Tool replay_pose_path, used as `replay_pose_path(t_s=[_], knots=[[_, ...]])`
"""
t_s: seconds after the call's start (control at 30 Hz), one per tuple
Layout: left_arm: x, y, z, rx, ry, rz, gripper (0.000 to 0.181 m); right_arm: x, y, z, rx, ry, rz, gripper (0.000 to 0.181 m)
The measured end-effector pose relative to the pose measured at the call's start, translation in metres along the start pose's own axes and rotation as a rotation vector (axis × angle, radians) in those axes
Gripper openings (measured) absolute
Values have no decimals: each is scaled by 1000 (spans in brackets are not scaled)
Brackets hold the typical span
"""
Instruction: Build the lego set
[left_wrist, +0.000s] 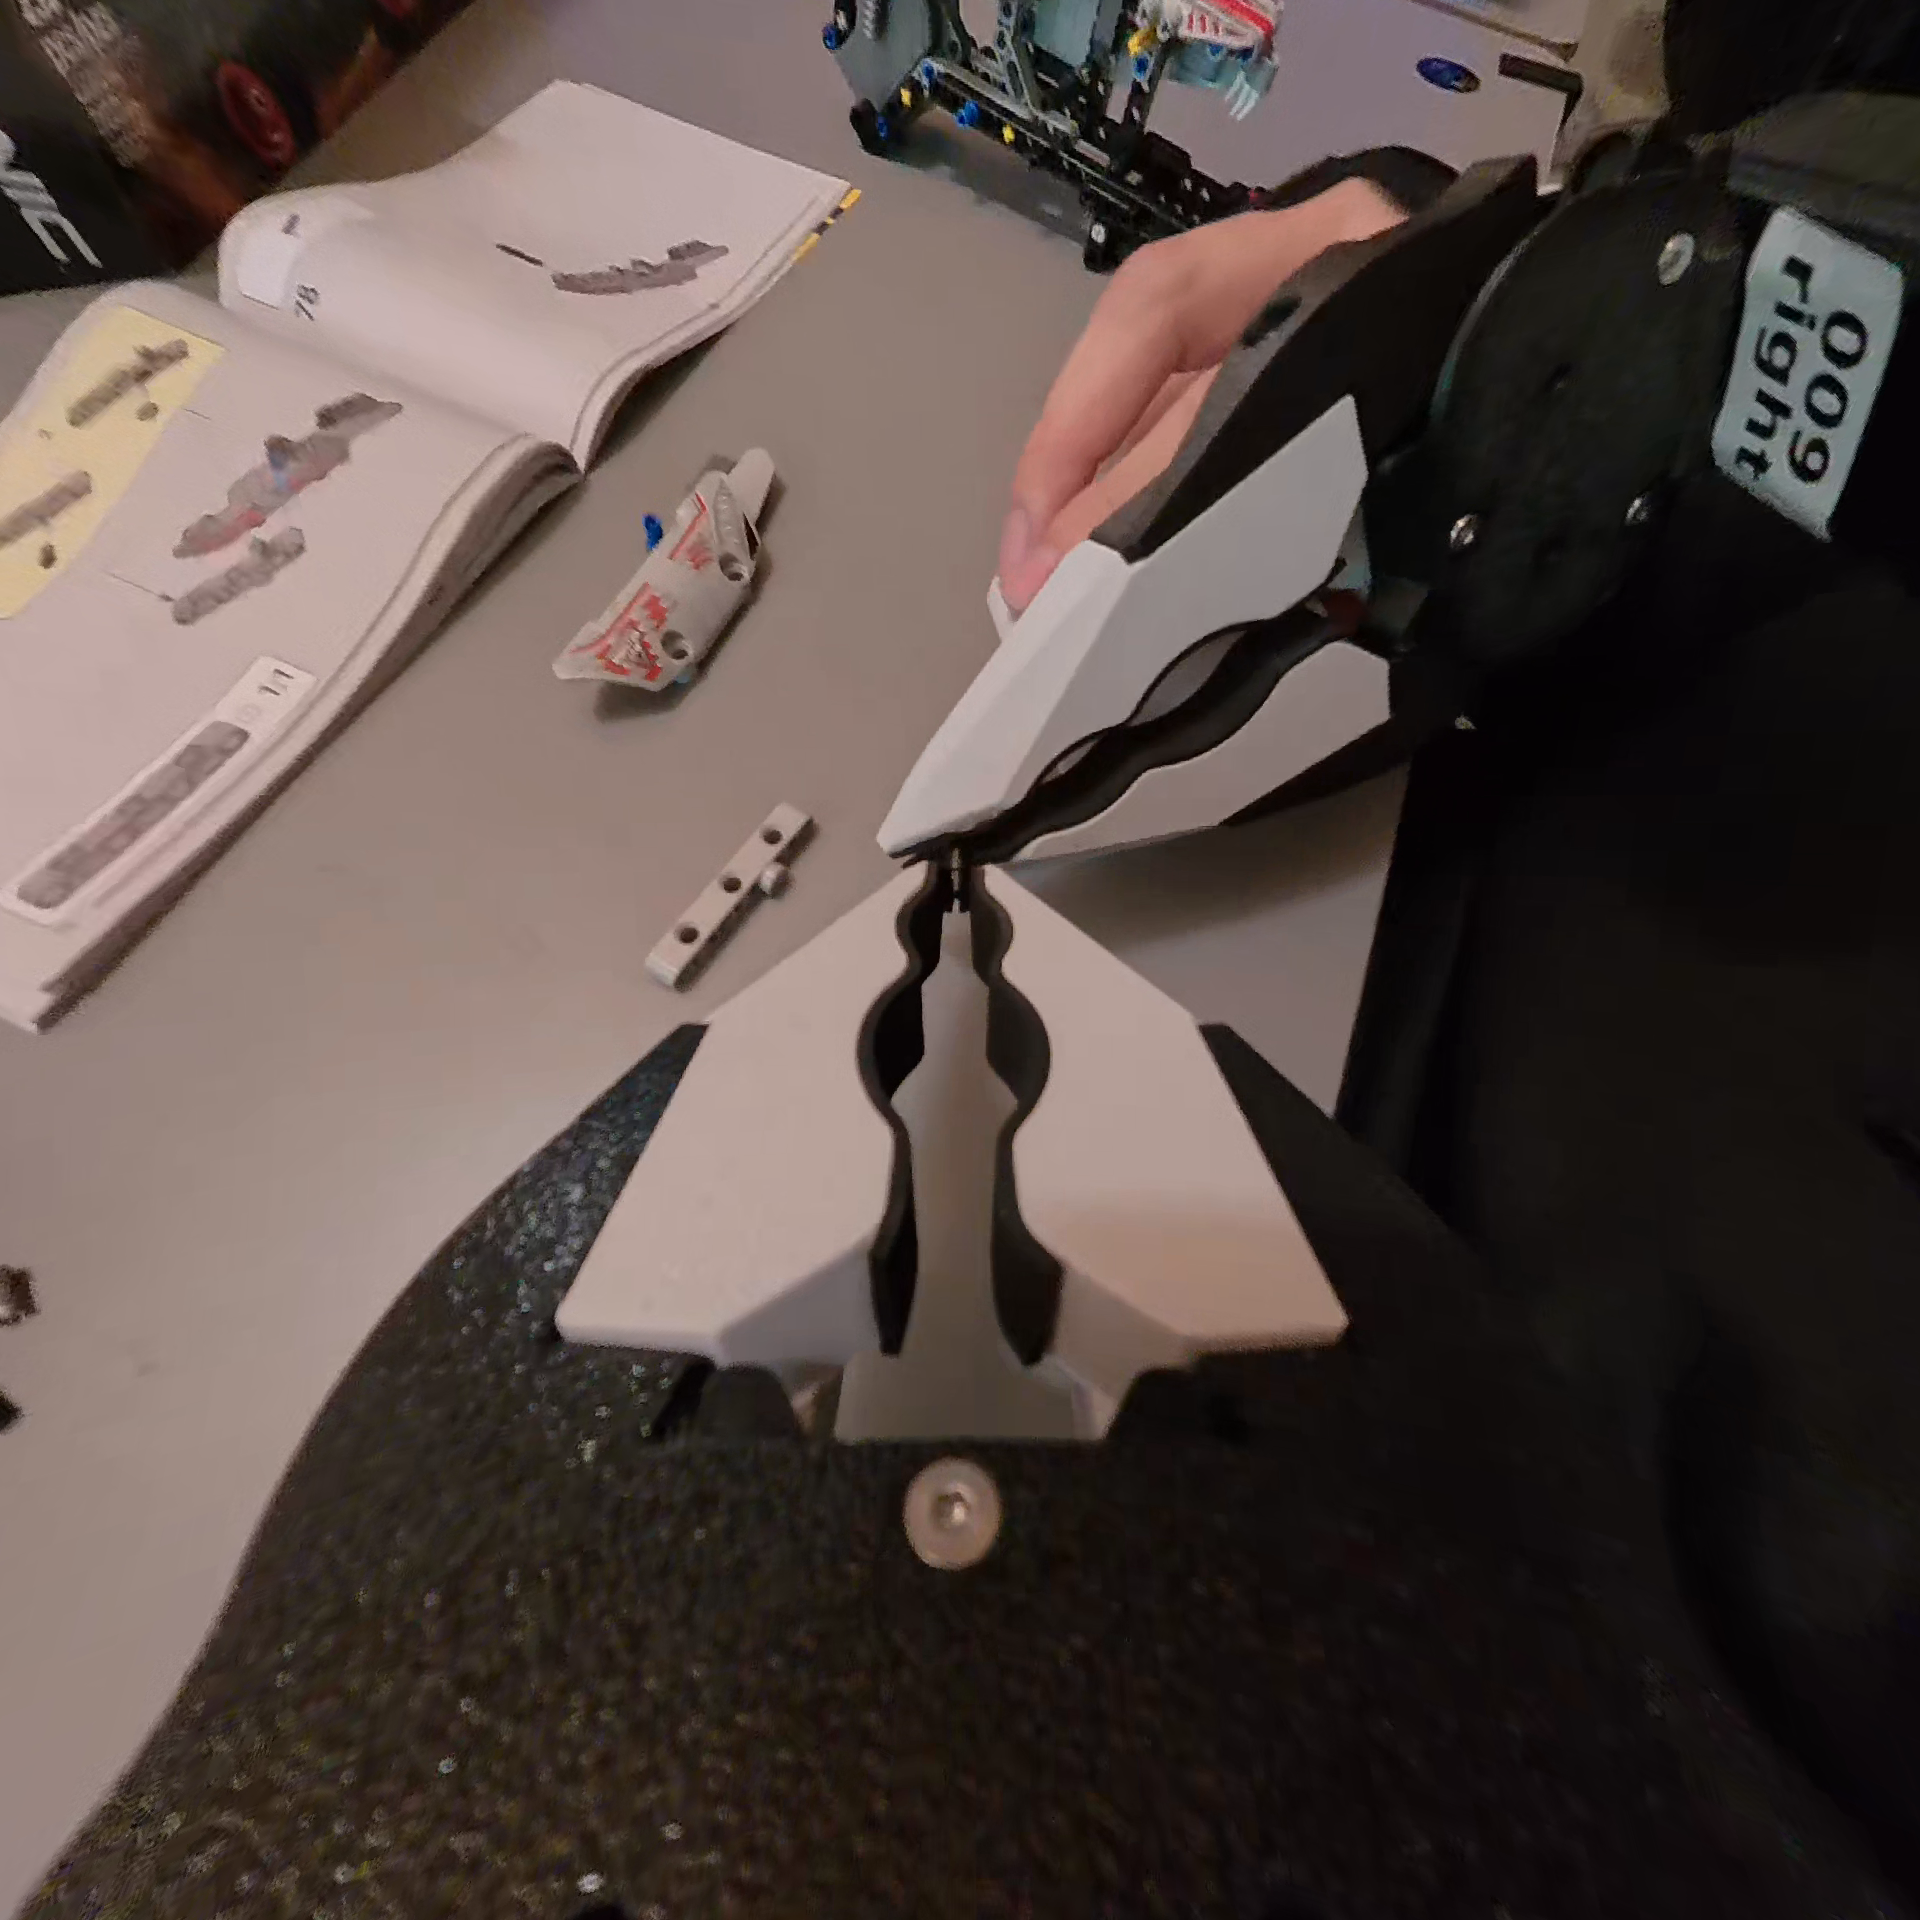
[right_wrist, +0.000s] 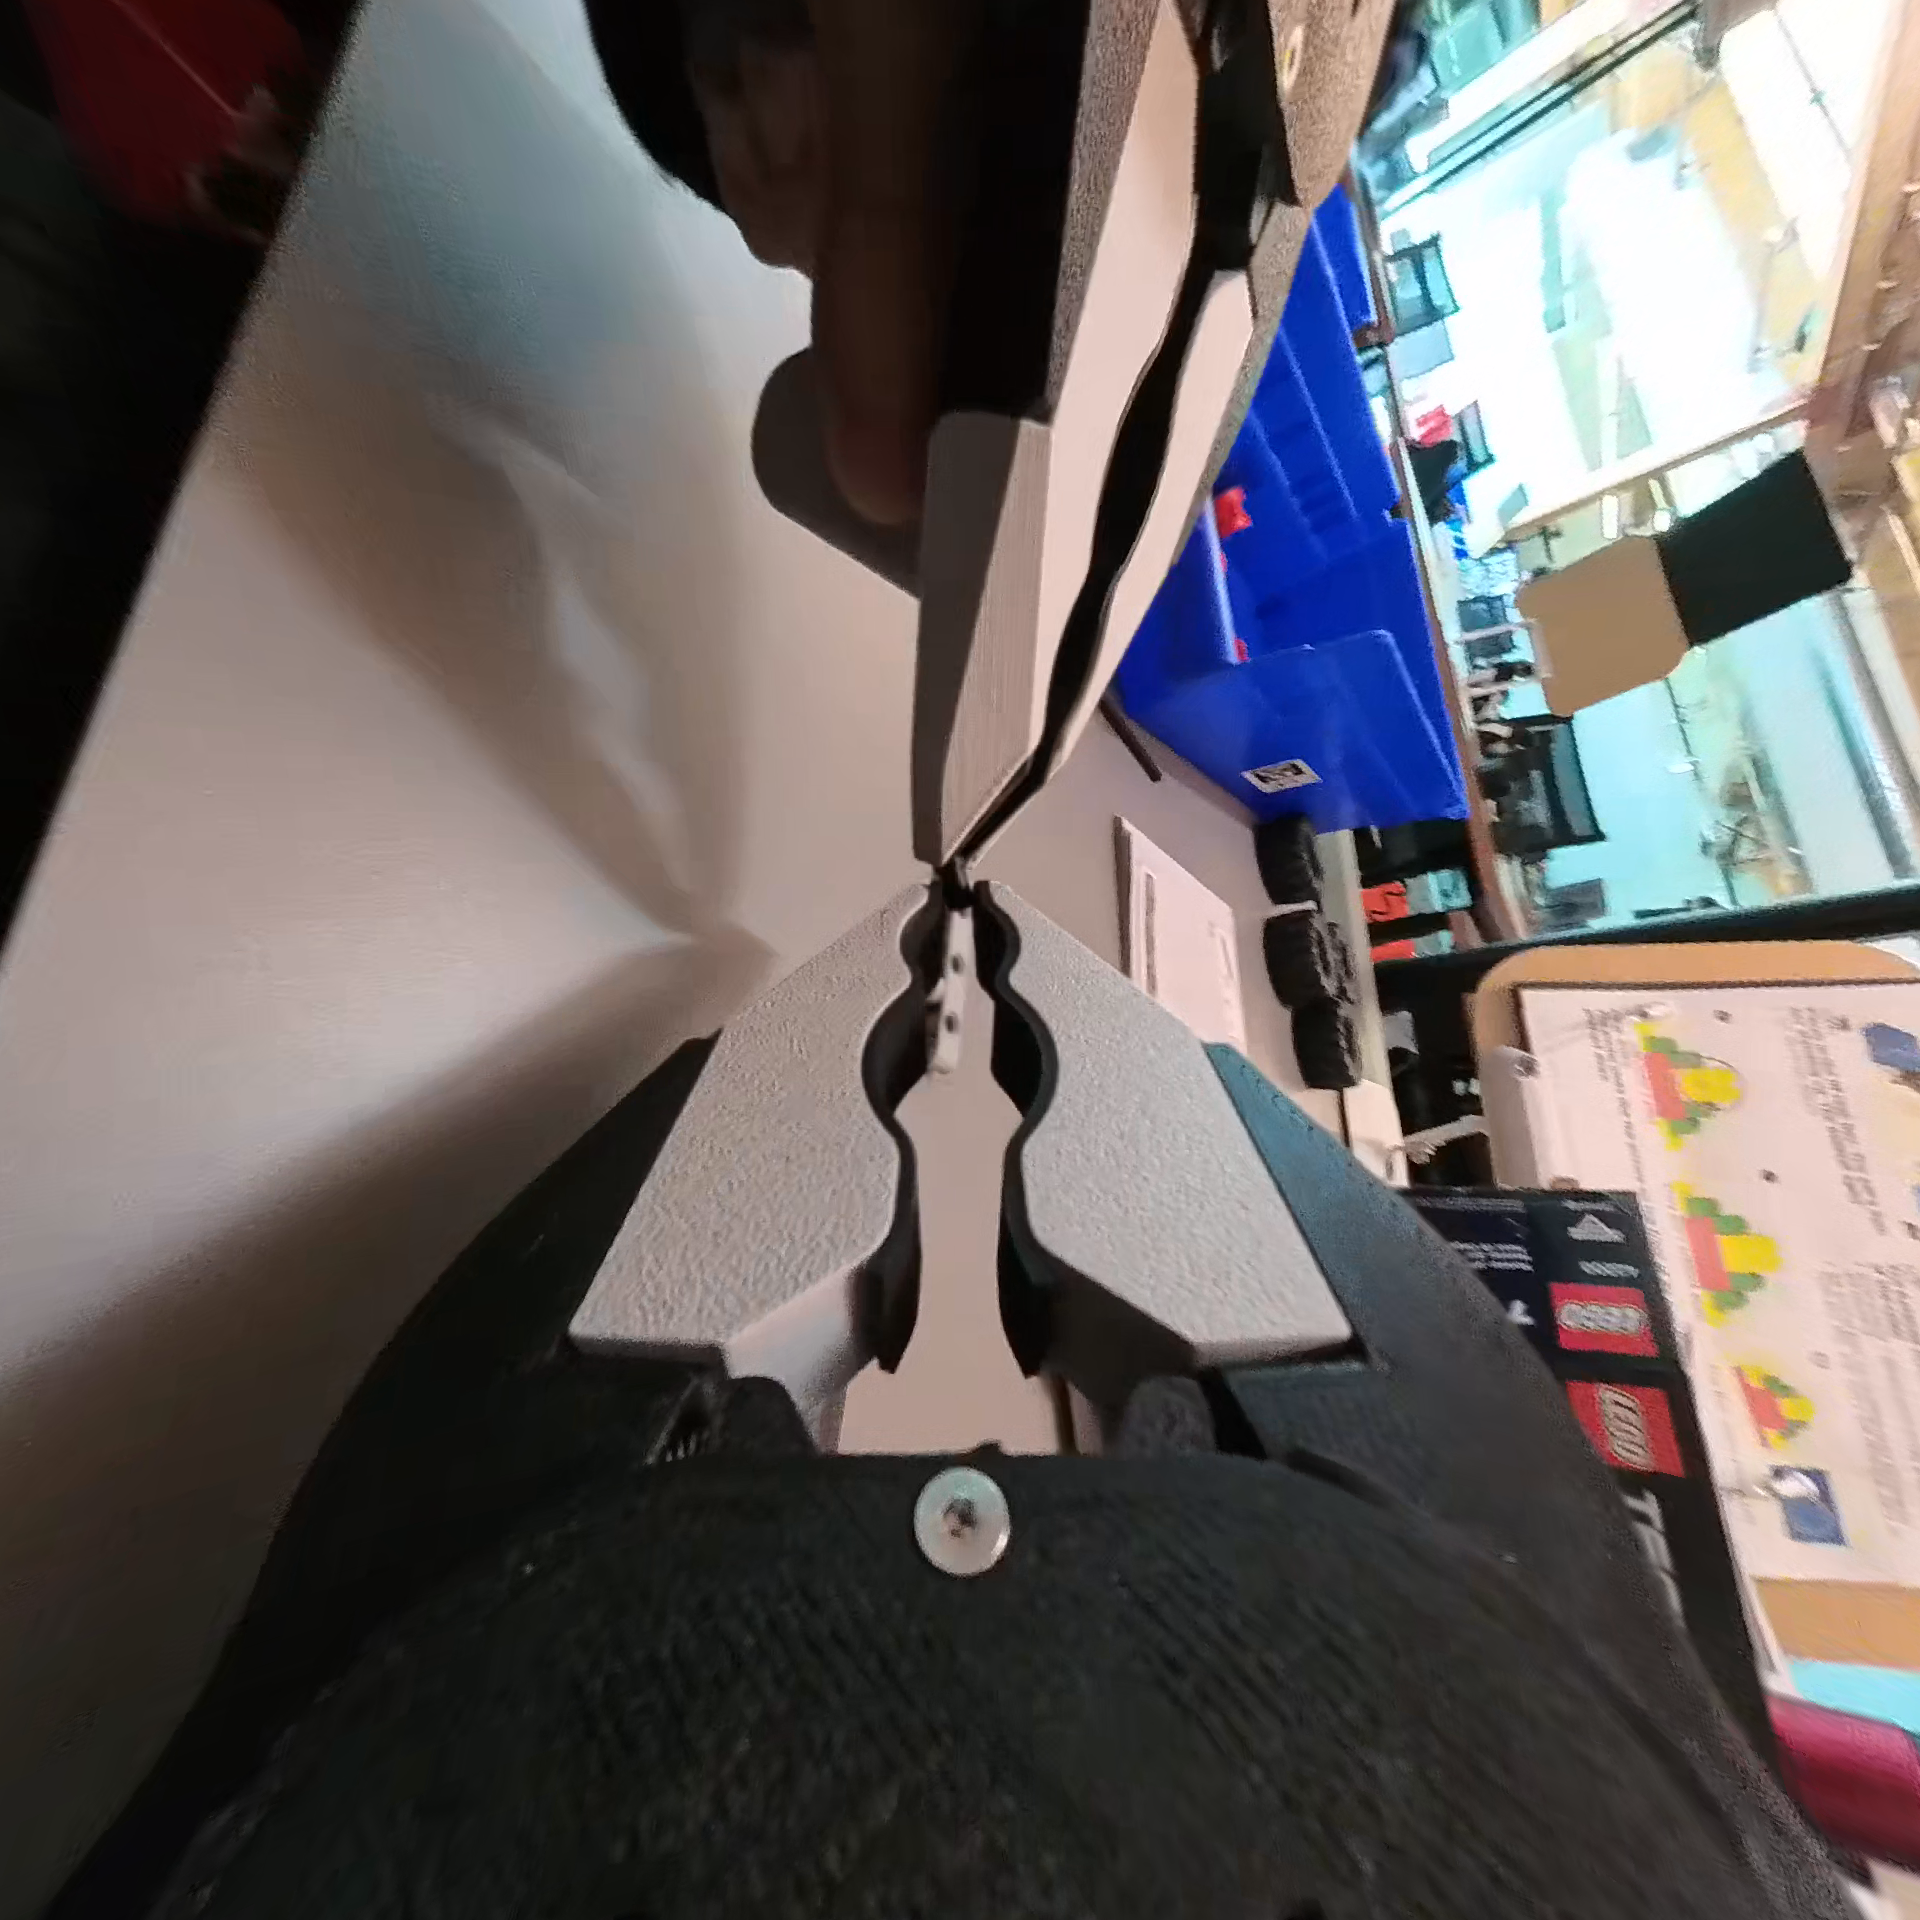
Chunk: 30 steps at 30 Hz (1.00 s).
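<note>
Booklet (left_wrist: 343, 468) open at left edge, printed pages | grey counter (left_wrist: 416, 1091) bare lower left | stickered panel (left_wrist: 665, 592), holed beam (left_wrist: 727, 894) mid-frame | left hand-held gripper (left_wrist: 951, 883) clenched tip-to-tip against right hand-held gripper (left_wrist: 940, 847) | right view only: right hand-held gripper (right_wrist: 956, 914) grasping white beam (right_wrist: 954, 987), blue bins (right_wrist: 1320, 665), logo boxes (right_wrist: 1605, 1361) lower right.

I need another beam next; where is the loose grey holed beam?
Left wrist view: the grey beam lies on the table, just left of the gripper tips, below the decorated panel piece.
</note>
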<state>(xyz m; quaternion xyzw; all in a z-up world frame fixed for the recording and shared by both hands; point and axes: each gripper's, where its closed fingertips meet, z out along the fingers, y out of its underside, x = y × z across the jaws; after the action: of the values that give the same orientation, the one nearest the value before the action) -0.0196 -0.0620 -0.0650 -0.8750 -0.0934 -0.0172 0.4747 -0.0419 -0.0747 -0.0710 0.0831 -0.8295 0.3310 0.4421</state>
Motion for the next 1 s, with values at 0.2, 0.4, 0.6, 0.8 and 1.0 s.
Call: replay_pose_path(t_s=[0.2, 0.4, 0.6, 0.8, 1.0], knots=[[-8, -29, -5, 208, -42, 171, 5, 23, 5, -4, 46, 93, 196, 2], [-5, -51, -14, 393, 4, 221, 5, 42, -5, -17, 230, 101, 465, 1], [-2, -52, -12, 418, 57, 216, 2, 42, -10, -17, 264, 88, 498, 1], [-3, -54, -11, 436, 79, 200, 2, 43, -10, -17, 274, 92, 519, 2], [-5, -55, -12, 443, 97, 147, 2, 48, -9, -19, 250, 154, 459, 1]])
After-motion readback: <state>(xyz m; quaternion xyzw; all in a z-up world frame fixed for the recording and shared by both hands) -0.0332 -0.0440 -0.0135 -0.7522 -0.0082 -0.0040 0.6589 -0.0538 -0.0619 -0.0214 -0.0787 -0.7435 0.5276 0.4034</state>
